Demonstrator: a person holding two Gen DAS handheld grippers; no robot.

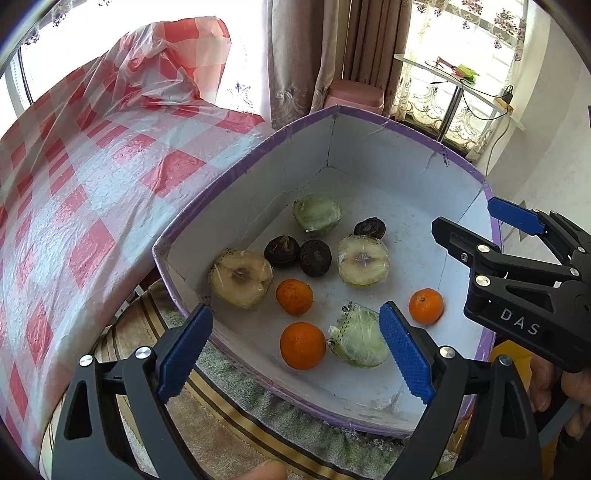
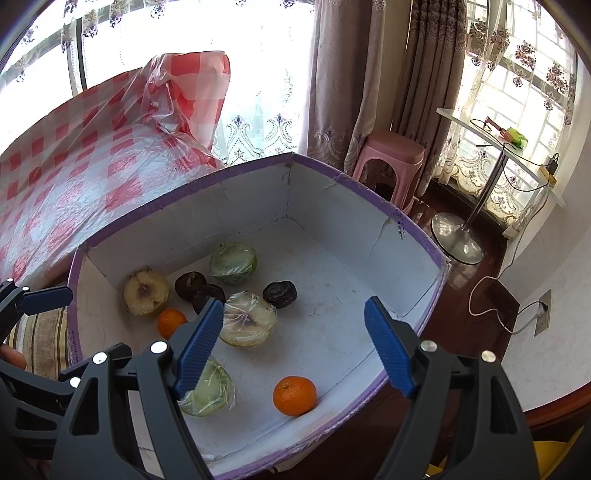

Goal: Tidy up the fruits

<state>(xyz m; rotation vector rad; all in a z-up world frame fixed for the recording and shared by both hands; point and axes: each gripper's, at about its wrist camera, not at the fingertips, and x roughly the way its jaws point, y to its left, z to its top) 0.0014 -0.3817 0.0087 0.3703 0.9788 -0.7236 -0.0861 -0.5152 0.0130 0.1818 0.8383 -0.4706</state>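
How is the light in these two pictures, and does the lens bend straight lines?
Left wrist view: the window is blown out white, and the box rim curves from fisheye distortion. Right wrist view: the same glare at the window, the tangerine stays sharp, and dark vignette fills the corners.

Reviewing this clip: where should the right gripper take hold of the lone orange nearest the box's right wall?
Grip the orange across its widest middle, coming straight down from above. It is round, sits free of other fruit, but lies near the box wall, so sideways entry looks blocked. The right gripper is open.
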